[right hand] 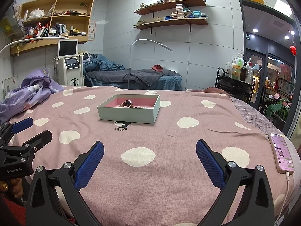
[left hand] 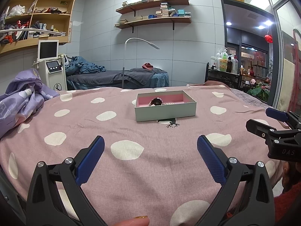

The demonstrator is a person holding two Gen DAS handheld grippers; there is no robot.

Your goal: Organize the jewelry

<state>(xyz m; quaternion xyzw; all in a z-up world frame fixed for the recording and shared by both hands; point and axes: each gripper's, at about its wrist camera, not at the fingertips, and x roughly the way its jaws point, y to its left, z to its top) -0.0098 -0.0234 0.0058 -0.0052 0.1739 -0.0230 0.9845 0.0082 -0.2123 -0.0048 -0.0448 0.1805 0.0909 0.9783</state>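
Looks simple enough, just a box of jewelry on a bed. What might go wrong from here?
Three things, probably.
1. The box sits on a soft blanket, so a push from either gripper may tip or slide it.
2. The dark brooch-like piece and small pearly beads inside are tiny; wide pads could miss or scatter them.
3. A plugged-in phone lies near the right gripper; a sideways sweep might snag its cable.

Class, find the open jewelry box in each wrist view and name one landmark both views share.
Left wrist view: the jewelry box sits just right of centre on the spotted blanket.
Right wrist view: the box sits left of centre.
Shared landmark: the dark lizard print under its near edge.
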